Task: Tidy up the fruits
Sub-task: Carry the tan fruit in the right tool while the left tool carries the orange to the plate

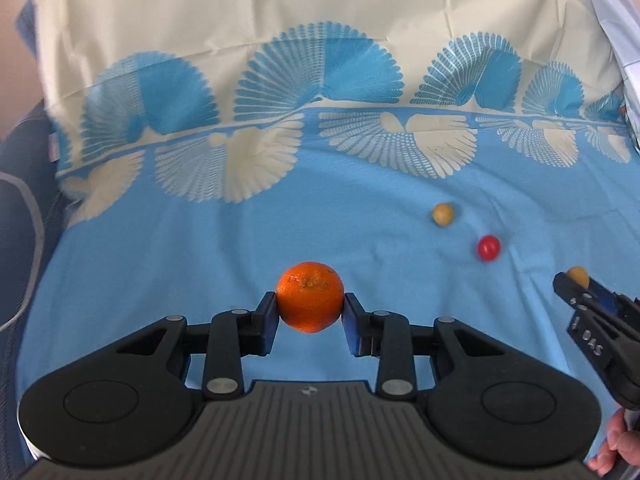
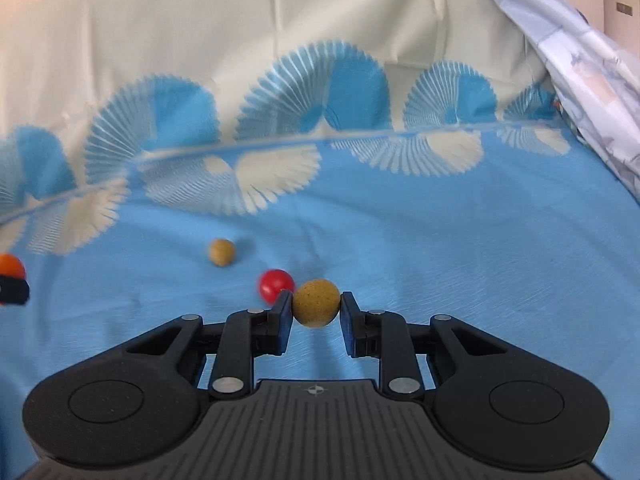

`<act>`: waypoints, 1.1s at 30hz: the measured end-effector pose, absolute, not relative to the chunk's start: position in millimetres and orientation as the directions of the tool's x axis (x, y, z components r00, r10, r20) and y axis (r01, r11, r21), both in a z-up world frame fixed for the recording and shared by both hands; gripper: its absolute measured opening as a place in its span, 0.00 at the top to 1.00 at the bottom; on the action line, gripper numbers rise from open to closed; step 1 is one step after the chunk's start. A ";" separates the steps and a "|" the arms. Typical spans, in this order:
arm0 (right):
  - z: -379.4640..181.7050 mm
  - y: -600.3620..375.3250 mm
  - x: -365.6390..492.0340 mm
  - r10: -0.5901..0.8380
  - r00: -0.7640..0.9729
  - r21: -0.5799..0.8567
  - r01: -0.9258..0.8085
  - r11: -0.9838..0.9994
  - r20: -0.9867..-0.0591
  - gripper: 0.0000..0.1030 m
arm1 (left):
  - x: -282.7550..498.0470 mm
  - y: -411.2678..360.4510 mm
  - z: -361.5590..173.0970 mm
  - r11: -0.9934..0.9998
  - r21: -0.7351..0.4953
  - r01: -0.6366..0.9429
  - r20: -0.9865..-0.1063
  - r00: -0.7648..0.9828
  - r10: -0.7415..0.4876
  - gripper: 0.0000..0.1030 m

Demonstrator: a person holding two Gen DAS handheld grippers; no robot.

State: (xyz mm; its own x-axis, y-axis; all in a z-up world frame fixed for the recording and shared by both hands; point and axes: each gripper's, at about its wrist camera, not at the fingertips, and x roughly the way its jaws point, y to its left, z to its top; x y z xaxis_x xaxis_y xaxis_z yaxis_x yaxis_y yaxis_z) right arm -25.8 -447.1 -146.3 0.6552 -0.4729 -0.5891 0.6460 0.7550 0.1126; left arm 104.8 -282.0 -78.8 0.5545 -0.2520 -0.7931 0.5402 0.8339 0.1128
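My left gripper is shut on an orange tangerine and holds it above the blue cloth. My right gripper is shut on a small tan-yellow round fruit; it also shows at the right edge of the left wrist view. A second tan fruit and a small red fruit lie on the cloth between the grippers. In the right wrist view the tan fruit lies left of centre, and the red fruit lies just behind my left fingertip. The tangerine shows at the far left.
A blue and cream cloth with fan patterns covers the surface. A pale patterned sheet hangs at the right. A dark blue cushion lies at the left edge.
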 end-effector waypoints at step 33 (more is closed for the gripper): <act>35.3 -111.5 -228.2 0.010 0.872 0.042 0.012 0.999 -0.489 0.74 | -112.4 37.9 26.4 0.962 -0.044 0.271 -0.721 0.658 -0.218 0.63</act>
State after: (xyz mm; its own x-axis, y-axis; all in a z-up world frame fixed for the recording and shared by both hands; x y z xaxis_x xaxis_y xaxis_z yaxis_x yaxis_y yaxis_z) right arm -228.2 -111.5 35.3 0.8724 0.0100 -0.4886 0.0120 0.9991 0.0419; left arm -112.4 37.9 26.4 0.6576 -0.2183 -0.7211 0.2708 0.9616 -0.0441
